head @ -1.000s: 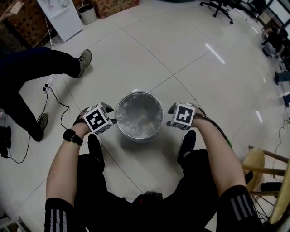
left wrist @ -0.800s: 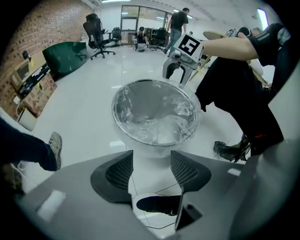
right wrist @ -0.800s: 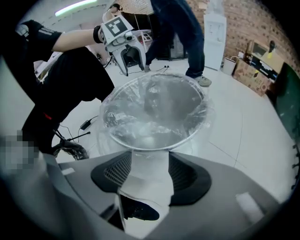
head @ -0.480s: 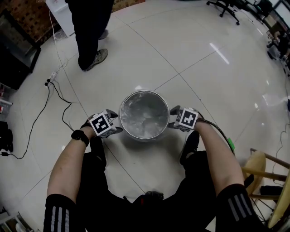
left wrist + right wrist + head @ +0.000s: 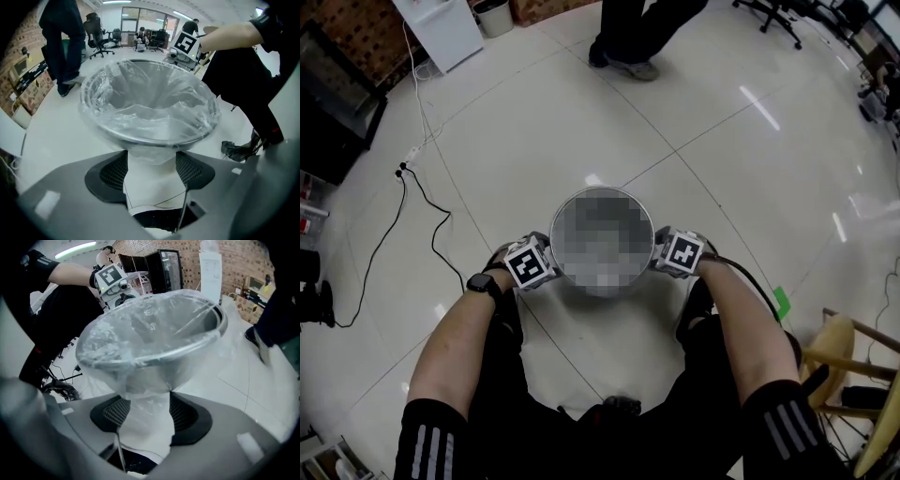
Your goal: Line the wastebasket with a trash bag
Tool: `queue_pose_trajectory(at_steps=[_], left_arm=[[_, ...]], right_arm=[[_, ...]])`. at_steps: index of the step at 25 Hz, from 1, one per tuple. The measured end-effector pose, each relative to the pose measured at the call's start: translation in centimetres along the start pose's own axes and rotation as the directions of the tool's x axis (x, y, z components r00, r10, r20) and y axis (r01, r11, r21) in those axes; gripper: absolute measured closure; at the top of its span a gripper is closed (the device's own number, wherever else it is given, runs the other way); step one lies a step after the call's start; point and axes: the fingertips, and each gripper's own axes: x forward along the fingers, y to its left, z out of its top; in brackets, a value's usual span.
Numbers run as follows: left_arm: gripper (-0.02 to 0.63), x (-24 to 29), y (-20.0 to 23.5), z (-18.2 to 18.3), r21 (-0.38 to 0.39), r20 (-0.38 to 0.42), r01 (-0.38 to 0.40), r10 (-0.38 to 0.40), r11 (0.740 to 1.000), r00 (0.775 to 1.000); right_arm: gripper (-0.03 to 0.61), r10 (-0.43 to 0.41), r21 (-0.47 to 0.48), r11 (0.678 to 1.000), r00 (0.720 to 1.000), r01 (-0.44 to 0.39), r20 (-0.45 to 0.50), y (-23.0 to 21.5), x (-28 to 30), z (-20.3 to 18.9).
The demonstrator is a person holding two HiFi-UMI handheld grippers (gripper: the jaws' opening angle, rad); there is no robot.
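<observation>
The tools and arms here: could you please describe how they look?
Left tool and right tool: grey shells, black grid-textured pads, each with a white cube bearing black square markers. Their jaws have just been opening, trash bag film between them. The person wears black short sleeves with white stripes and a black watch.

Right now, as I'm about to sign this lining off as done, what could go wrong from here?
1. The left tool and the right tool have just been opening, yet the trash bag has its folded-over skirt hanging between each one's jaws. Pulling away could snag the film and drag it off the wastebasket rim.
2. The film looks loose and wrinkled at the rim, so it may slip inward under load.
</observation>
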Motion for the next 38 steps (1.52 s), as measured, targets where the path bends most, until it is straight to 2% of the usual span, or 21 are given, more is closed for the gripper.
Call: queue_pose_trajectory(at_steps=[5,10,16,21,27,30,32,35,38], left_arm=[[0.298,1.0,1.3,-0.8,0.016,-0.072,-0.056,0.057,0.998,0.996],[0.298,1.4,2.0,-1.1,-0.009,-0.096,-0.077,0.076,0.997,0.992],[0.299,-0.4,2.9,-1.4,-0.023,-0.090,-0.109,0.107,0.994,0.990],[0.299,-2.4,2.2,-3.5,-0.037,-0.153,-0.113,0.107,0.993,0.982],[0.299,-4.0,0.2,-2.2,-0.030,-0.125,-0.103,0.098,0.994,0.987],[0.300,-4.8,-0.8,-2.1,-0.006,-0.128,-0.103,0.101,0.995,0.987],[0.301,-5.9,-1.2,-1.6,0.006,-0.108,-0.118,0.118,0.993,0.987],[0.304,-8.3,-1.3,0.4,-0.004,-0.043,-0.163,0.163,0.987,0.986],[0.317,-11.5,-1.8,4.0,-0.019,0.080,-0.211,0.212,0.977,0.974]], right_arm=[[0.309,-0.018,0.014,1.000,0.999,0.018,-0.036,-0.3,1.7,-0.9],[0.310,-0.024,0.042,0.999,0.998,0.026,-0.052,-0.2,2.4,-1.8],[0.313,0.012,0.051,0.999,0.996,-0.007,-0.092,-0.2,-1.5,-3.1],[0.319,0.021,0.110,0.994,0.997,-0.013,-0.073,0.0,-5.9,-4.0],[0.319,-0.008,0.143,0.990,0.999,0.002,0.037,1.6,-11.1,-0.7],[0.318,-0.096,0.133,0.988,0.986,0.077,0.140,1.9,-14.0,2.5],[0.318,-0.144,0.112,0.985,0.980,0.129,0.136,2.8,-15.3,3.4],[0.318,-0.181,0.118,0.979,0.975,0.166,0.128,4.4,-16.2,4.1],[0.319,-0.242,0.136,0.966,0.949,0.218,0.203,5.4,-17.3,6.2]])
